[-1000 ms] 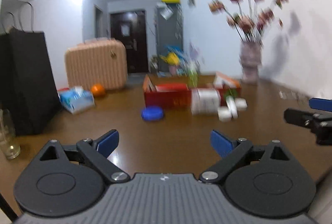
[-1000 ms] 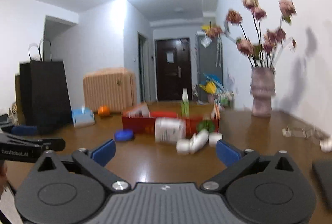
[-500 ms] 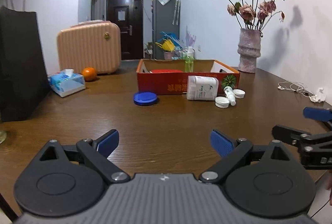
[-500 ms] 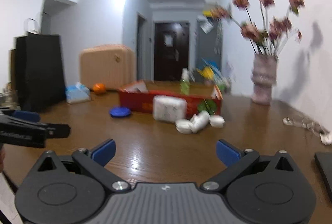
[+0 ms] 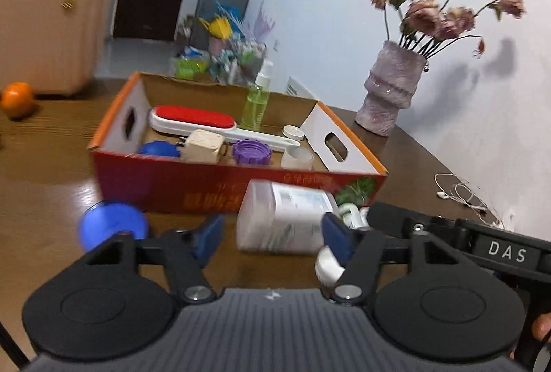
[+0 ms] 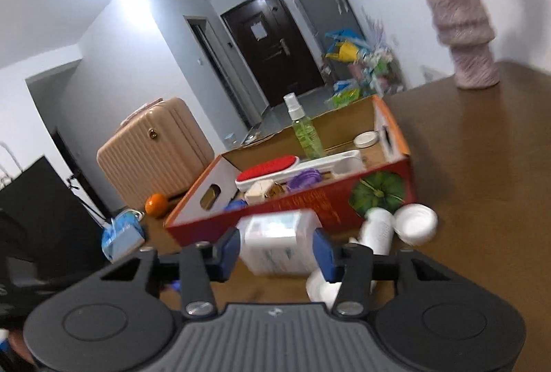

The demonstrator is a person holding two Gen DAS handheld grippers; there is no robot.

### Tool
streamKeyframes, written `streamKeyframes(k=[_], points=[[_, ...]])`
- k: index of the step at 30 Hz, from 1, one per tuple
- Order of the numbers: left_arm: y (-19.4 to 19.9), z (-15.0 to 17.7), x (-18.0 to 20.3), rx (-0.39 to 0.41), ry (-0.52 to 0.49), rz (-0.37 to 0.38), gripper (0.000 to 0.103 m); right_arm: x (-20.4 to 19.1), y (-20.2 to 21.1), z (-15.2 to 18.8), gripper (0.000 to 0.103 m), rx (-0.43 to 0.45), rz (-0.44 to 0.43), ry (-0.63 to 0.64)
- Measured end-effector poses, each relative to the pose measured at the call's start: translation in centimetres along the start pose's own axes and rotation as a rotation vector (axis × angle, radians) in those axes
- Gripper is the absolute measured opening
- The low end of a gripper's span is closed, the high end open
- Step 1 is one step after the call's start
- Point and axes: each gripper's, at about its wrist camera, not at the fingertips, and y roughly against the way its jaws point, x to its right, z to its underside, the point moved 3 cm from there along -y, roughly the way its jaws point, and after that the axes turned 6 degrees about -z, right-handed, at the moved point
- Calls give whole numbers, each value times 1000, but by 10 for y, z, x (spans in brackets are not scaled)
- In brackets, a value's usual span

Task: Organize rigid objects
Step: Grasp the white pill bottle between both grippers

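Box wall [image 5: 193, 189] seemingly just behind jar [image 5: 286, 220]

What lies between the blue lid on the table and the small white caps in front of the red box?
The white jar lies on its side between the blue lid and the caps, as the left wrist view shows.

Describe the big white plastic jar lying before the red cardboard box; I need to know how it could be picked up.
The big white plastic jar, wide and translucent with a printed paper label, lies on its side on the brown wooden table, right in front of the red cardboard box. Small white lids and a small white bottle lie beside it. In the right wrist view it sits between the right tool's closing blue pads; contact is unclear through the blur.
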Motion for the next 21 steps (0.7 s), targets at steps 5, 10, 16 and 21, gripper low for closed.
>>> streamKeyframes(k=[5,10,16,21], points=[[-53,-21,-11,-76,71,68,32,17,-47,-7,24,-73,41,-37],[-60,-20,-19,-88,104,91,27,18,-53,-2,24,-39,39,-50],[-2,10,-27,-61,124,87,27,-18,-22,28,24,-64,-14,85],[60,66,-25,-34,137,49,27,-48,26,76,25,-98,-38,182]])
